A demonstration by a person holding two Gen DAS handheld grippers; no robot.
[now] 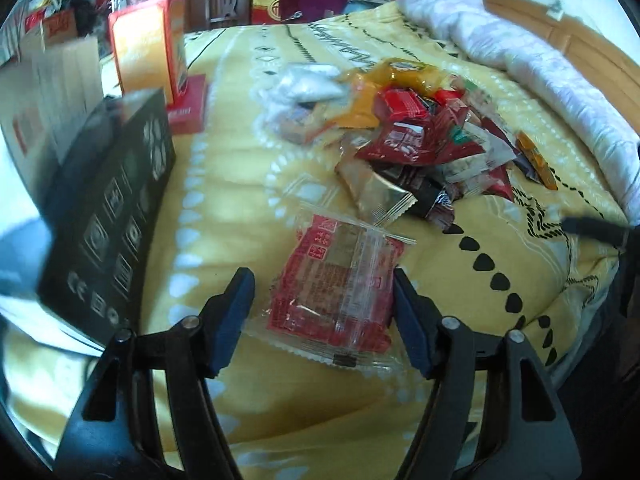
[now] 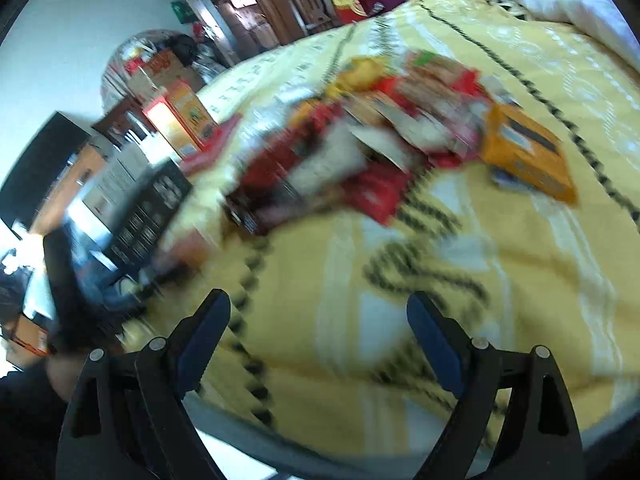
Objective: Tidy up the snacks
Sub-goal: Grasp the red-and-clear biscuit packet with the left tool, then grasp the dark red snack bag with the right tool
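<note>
Snacks (image 1: pixel 420 136) lie heaped mid-bed; one red packet (image 1: pixel 336 292) sits between my left claw (image 1: pixel 324 320), right pad touching, left pad clear, so it isn't gripped. It could slide off the slick wrapper. Right claw (image 2: pixel 318 340) is wide, empty.

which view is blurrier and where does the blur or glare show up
Right wrist view is blurrier: the snack pile and black box smear with motion. Left wrist view is sharper; the red clear-wrapped packet reads clearly, with blur only on the black box at left. Both bend at the fisheye edges.
</note>
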